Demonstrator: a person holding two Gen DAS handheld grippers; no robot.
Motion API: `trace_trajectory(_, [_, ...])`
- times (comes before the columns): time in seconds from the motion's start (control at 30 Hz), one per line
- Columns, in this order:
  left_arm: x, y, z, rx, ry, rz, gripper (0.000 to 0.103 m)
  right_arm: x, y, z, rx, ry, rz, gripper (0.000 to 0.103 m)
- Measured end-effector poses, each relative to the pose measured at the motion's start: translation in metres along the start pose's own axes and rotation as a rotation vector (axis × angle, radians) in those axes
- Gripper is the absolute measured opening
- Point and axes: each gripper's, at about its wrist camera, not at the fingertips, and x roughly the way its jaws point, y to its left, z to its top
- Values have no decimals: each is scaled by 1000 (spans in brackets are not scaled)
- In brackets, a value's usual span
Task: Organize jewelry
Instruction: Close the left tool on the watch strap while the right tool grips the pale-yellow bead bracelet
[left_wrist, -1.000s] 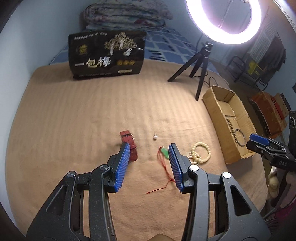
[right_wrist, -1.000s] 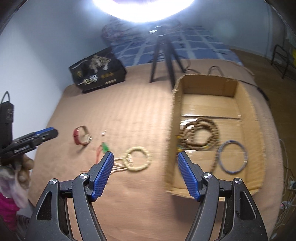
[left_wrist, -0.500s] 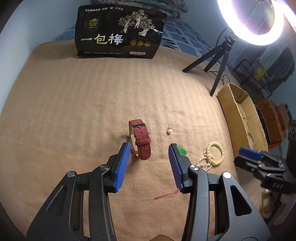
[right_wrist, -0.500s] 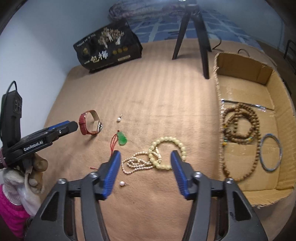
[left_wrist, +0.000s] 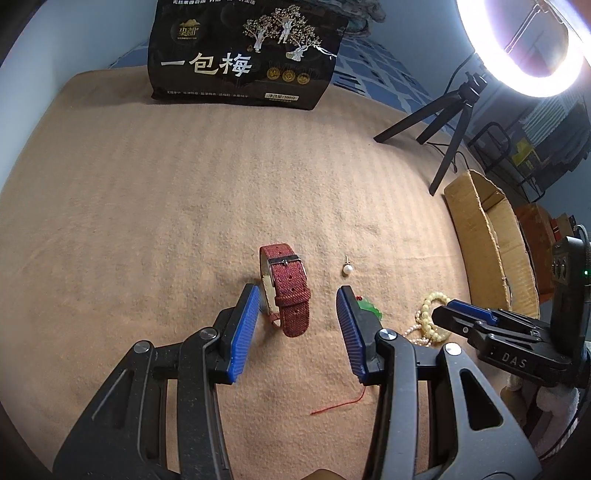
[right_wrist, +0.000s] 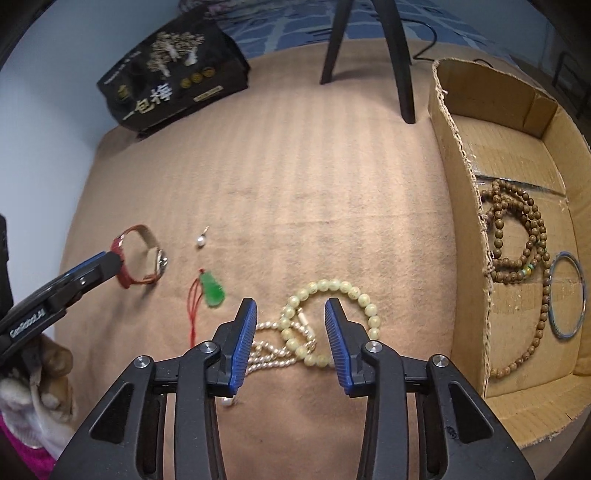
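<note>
Red-strapped watch (left_wrist: 286, 291) is sitting between the left hand-held gripper's (left_wrist: 295, 317) parted pads — untouched; right hand-held gripper (right_wrist: 290, 332) is closing over the pale-green bead bracelet (right_wrist: 332, 295) — not yet gripping.

Red watch (left_wrist: 287, 291) between open tool (left_wrist: 297, 317) fingers

Black snack bag (left_wrist: 243, 55) upright at back; ring light (left_wrist: 524, 44) on tripod (left_wrist: 443, 125).

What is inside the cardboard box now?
In the cardboard box, the right wrist view shows a long string of brown wooden beads and a thin bluish bangle. The near wall hides part of the floor along it, so anything lying there cannot be seen.
</note>
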Motion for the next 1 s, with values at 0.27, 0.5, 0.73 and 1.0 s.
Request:
trace_trajectory(0.27, [11,1,4,-19,18,-18,44,11,3,4,14,13,-25,36])
trace_trajectory(0.5, [21,-6,6,-2,25,-15,44,15,7,9,18,8,-55,34])
trace_trajectory(0.73, [28,-11,7,9,33,-7,44,17,8,15,39,1,-75,27])
trace_trajectory(1.0, [31,-6,7,5,35,-1,31,16,16,16,10,-13,-99,11])
